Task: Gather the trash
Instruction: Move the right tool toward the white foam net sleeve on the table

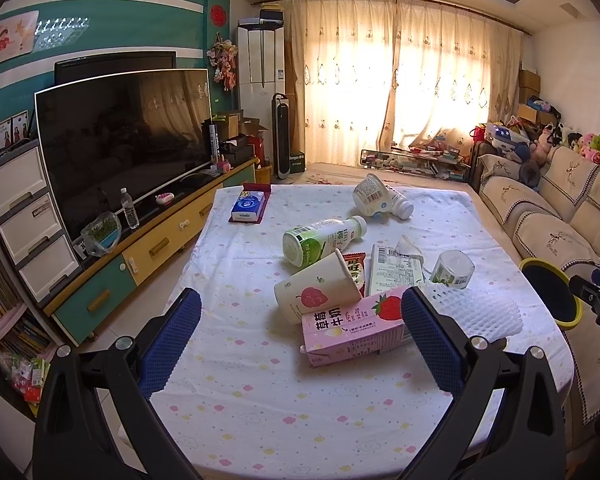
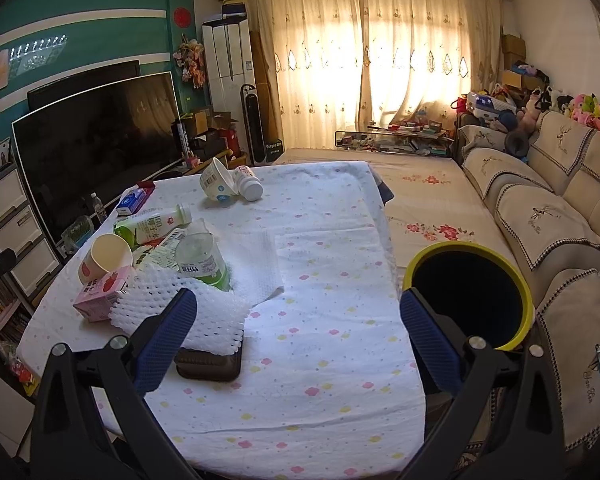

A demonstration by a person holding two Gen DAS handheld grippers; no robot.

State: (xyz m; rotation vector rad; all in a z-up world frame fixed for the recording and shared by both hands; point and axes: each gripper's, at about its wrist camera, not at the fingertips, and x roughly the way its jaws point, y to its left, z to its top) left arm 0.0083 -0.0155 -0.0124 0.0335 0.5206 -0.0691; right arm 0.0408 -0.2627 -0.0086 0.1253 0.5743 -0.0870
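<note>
- Left tool (image 1: 300, 344): both blue-padded fingers spread wide, nothing between them, held above the near part of the tabletop (image 1: 260, 412), which has a white cloth with small pastel prints.
- Pink strawberry milk carton (image 1: 354, 330) lies on its side in the gap ahead of the left tool, closer to its right finger, not touched. Chinese characters and a strawberry picture are printed on it; small print not legible.
- White paper cup (image 1: 314, 294) with a red leaf print lies tipped over against the carton's far side.
- Green-and-white drink bottle (image 1: 322, 238) lies on its side just beyond the cup; label text too small to read.
- White foam net sleeve (image 1: 476, 312) lies just right of the left tool's right finger.
- Right tool (image 2: 298, 336): fingers wide apart, empty, above bare cloth.
- In the right wrist view the foam net rests on a dark brown tray (image 2: 210, 364), just beside the right tool's left finger; contact cannot be told.
- Clear plastic cup (image 2: 202, 260) with a green label lies behind the net, on a white paper towel (image 2: 260, 264).
- Yellow-rimmed bin (image 2: 470, 292) with a dark inside stands off the tabletop's right edge, behind the right tool's right finger.
- Blue tissue pack (image 1: 248, 204) at the far left of the tabletop reads "Vinda".
</note>
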